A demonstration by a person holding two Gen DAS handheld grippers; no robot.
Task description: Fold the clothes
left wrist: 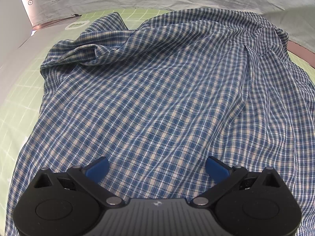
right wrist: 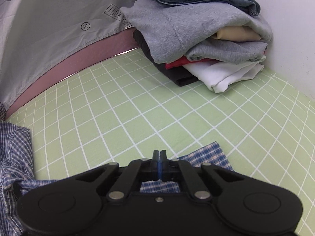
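Bed sheet: your work surface is a green sheet [right wrist: 137, 106] with a white grid, spread flat; a pink band and a grey printed cloth [right wrist: 49, 39] run along its far edge.

Plaid shirt: the blue-and-cream checked shirt [left wrist: 157, 90] lies spread and rumpled on the sheet, filling almost all of your left wrist view. One bunched fold rises at its far left and a long crease runs down its right side. In your right wrist view you see only a rumpled part at the left edge and a flat corner just beyond the gripper body.

Clothes stack: a pile of folded garments [right wrist: 200, 39] sits at the far right corner of the sheet, well apart from the shirt, with jeans on top, then grey sweatshirts, and red, white and black pieces beneath.

Left gripper: your left gripper [left wrist: 157, 167] hangs over the near part of the shirt with its blue-padded fingers spread wide and nothing between them.

Right gripper: your right gripper [right wrist: 159, 155] has its fingers pressed together. Checked cloth shows under and just beyond it, but you cannot tell from here whether any fabric is caught between the pads.
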